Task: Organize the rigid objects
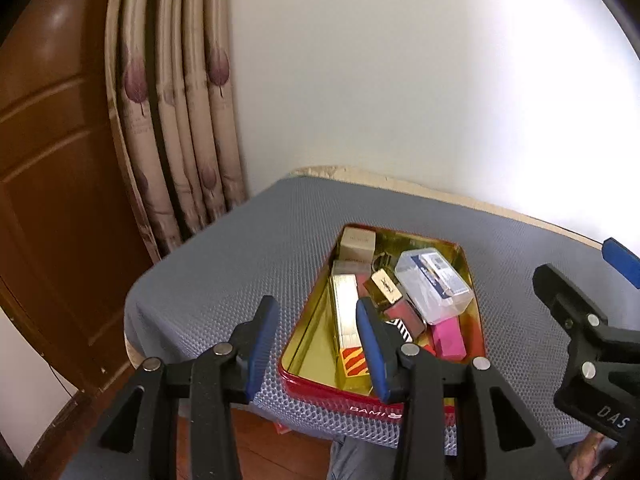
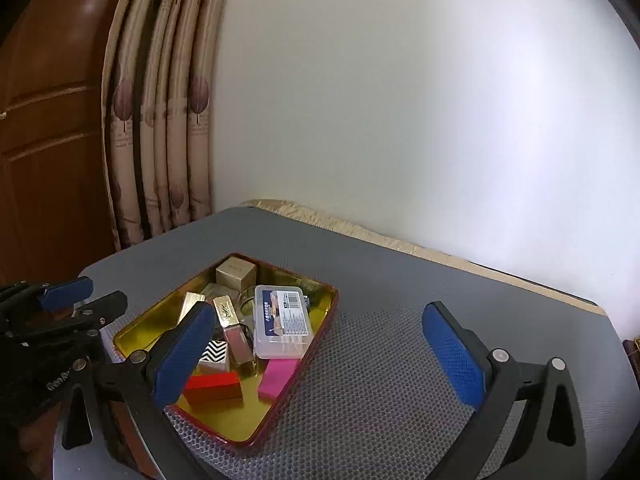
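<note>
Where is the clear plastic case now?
In the right wrist view, the clear plastic case lies inside the red tin, against its right wall, above the pink box.

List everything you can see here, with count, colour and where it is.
tin tray: one, red outside, gold inside, on the grey mat
clear plastic case: one, transparent with a label, in the tray
gold boxes: several, at the tray's far end
lip gloss: one, gold cap, pink tube, middle of the tray
zigzag box: one, black and white, in the tray
red box: one, near end of the tray
pink box: one, beside the red box
grey mat: one, covering the table
curtain: beige, leaf print, left of the wall
left gripper: empty
right gripper: wide open, empty
</note>
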A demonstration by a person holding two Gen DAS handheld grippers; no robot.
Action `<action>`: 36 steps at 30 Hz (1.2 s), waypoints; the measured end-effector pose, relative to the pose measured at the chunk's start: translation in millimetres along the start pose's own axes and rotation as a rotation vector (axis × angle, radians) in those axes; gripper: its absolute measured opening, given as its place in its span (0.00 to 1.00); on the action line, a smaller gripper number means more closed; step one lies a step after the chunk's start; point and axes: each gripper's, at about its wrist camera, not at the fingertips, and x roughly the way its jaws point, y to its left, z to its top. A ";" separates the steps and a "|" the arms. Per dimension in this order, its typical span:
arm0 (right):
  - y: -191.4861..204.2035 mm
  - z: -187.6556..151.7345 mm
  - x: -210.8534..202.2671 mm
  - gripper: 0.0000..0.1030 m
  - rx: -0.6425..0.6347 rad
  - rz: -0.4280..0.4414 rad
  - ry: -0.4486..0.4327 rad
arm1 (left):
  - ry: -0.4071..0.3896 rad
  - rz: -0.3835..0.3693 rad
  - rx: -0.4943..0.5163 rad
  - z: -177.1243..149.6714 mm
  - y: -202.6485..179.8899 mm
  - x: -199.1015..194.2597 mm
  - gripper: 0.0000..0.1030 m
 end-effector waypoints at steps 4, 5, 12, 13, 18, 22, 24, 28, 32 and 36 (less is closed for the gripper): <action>-1.6 2.5 -12.1 1.00 -0.006 -0.019 -0.018 | -0.029 0.038 -0.028 -0.9 3.8 -8.2 0.40; -0.7 2.4 -12.8 1.00 -0.011 -0.025 -0.018 | -0.033 0.041 -0.038 -0.8 5.4 -9.5 0.40; 5.7 2.2 -22.5 1.00 -0.023 -0.007 -0.034 | -0.087 -0.003 -0.067 -1.2 8.3 -17.8 0.40; 7.0 2.0 -22.7 1.00 -0.026 -0.003 -0.035 | -0.092 0.000 -0.061 -1.7 7.0 -19.2 0.40; 10.0 0.1 -21.3 1.00 -0.028 0.018 -0.024 | -0.091 0.018 -0.007 -0.9 -0.9 -21.1 0.40; 7.1 0.4 -22.1 1.00 -0.018 0.015 -0.029 | -0.064 0.021 -0.019 0.2 1.4 -19.0 0.40; 7.9 -0.3 -21.6 1.00 -0.024 0.008 -0.030 | -0.058 0.023 -0.029 0.2 3.3 -18.0 0.40; 10.4 -0.7 -21.6 1.00 -0.032 -0.005 -0.029 | -0.058 0.021 -0.025 -0.7 2.6 -18.6 0.40; 7.6 -0.5 -23.0 1.00 -0.018 0.000 -0.035 | -0.085 0.024 0.014 -1.4 -4.4 -22.9 0.41; 6.3 -1.0 -21.7 1.00 -0.015 0.011 -0.024 | -0.103 0.012 0.049 -1.5 -10.7 -28.4 0.42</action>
